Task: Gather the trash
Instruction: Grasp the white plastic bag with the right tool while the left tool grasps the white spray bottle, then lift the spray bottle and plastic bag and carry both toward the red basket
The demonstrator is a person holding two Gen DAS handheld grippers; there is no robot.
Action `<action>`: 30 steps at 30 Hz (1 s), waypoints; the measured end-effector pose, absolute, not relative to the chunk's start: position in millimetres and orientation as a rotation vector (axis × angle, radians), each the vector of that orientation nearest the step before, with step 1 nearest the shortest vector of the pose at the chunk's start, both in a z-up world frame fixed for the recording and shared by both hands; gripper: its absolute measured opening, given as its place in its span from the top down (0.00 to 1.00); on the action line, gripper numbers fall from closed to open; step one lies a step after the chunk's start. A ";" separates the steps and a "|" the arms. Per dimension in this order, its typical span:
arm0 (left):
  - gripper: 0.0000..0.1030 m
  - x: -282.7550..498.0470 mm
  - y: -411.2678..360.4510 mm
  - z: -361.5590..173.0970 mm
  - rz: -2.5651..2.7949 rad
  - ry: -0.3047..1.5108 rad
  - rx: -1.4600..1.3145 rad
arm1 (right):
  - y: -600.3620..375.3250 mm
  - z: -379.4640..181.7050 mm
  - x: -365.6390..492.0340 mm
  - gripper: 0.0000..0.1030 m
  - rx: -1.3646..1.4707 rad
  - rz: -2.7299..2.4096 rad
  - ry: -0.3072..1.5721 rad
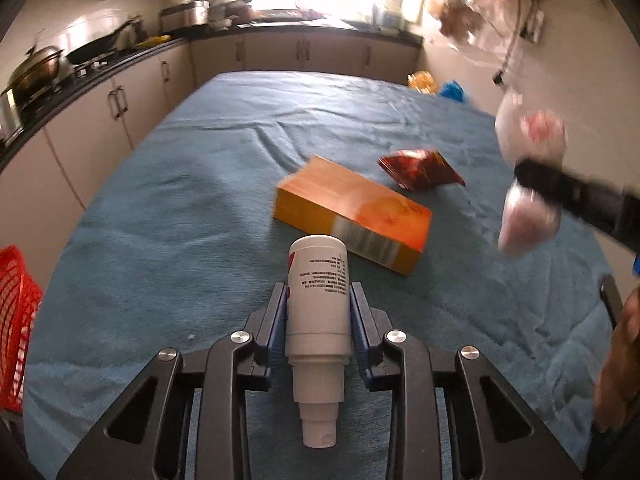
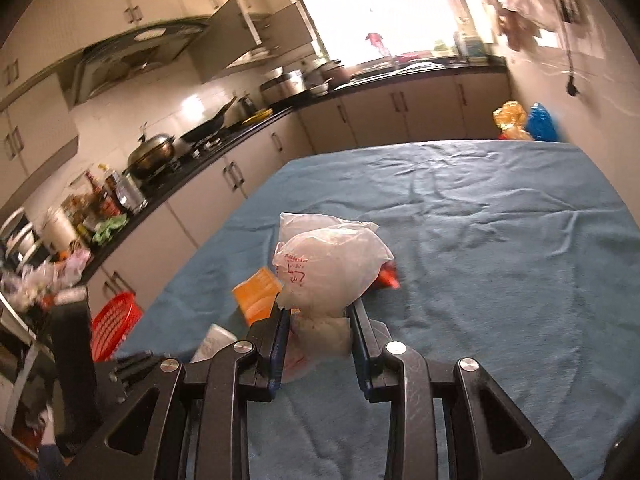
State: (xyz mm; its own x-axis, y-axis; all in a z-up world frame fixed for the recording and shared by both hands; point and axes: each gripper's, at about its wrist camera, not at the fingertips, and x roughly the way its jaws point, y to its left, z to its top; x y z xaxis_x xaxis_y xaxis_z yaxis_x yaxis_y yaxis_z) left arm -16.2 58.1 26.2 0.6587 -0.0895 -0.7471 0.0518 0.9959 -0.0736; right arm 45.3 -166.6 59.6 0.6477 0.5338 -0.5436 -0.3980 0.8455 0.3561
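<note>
My left gripper (image 1: 319,292) is shut on a white pump bottle (image 1: 318,300), held above the blue table cloth (image 1: 180,200), nozzle toward the camera. Beyond it lie an orange box (image 1: 352,212) and a red snack packet (image 1: 420,168). My right gripper (image 2: 319,306) is shut on a crumpled white plastic bag (image 2: 328,268) with red writing, held above the table. That bag (image 1: 528,176) and the right gripper's fingers (image 1: 560,188) show blurred at the right in the left wrist view. The orange box (image 2: 258,294) and the red packet (image 2: 388,276) peek from behind the bag.
A red mesh basket (image 1: 16,320) stands beside the table's left edge and also shows in the right wrist view (image 2: 114,324). Kitchen counters with pans (image 2: 156,152) run along the left and back. Yellow and blue bags (image 2: 528,122) sit beyond the far right corner.
</note>
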 end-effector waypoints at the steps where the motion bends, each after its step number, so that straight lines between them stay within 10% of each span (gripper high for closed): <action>1: 0.72 -18.9 60.3 28.0 -0.068 0.834 -0.053 | -162.8 57.8 43.9 0.70 0.205 0.543 0.689; 30: 0.72 -33.2 66.6 36.9 0.015 0.743 -0.079 | -126.5 50.7 23.8 0.70 0.033 0.636 0.645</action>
State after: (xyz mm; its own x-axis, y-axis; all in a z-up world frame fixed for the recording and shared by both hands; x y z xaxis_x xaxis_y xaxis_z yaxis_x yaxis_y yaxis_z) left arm -33.2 66.6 36.9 0.7364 -0.0139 -0.6764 -0.0420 0.9969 -0.0663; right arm 23.8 -126.5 50.7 0.6169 0.5626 -0.5504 -0.5426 0.8106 0.2205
